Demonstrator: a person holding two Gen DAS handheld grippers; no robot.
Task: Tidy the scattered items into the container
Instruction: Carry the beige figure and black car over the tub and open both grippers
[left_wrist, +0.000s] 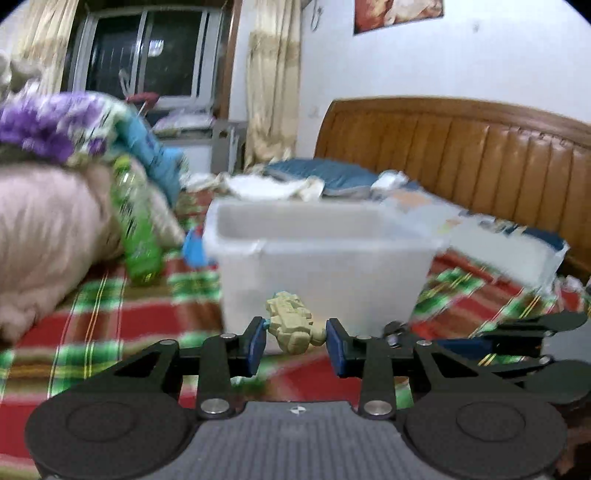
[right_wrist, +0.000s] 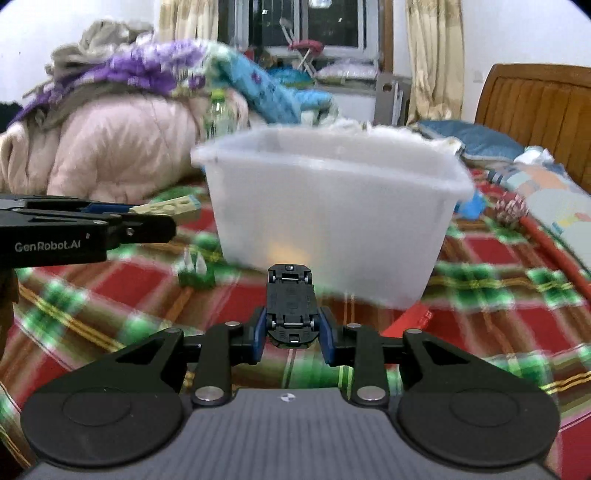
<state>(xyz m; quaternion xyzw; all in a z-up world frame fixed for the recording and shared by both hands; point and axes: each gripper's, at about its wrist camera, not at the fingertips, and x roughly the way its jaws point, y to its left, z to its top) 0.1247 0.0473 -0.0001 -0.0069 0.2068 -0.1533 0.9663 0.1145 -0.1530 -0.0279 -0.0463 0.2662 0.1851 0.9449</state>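
A translucent white plastic bin stands on the plaid bedspread just ahead of both grippers; it also shows in the right wrist view. My left gripper is shut on a pale yellow toy figure, held in front of the bin's near wall. My right gripper is shut on a small black toy car, its underside up, held above the bedspread before the bin. The left gripper with the pale figure shows at the left of the right wrist view.
A green block with white cones lies on the bedspread left of the bin. A green bottle leans on piled quilts at left. A red stick and books lie right. A wooden headboard stands behind.
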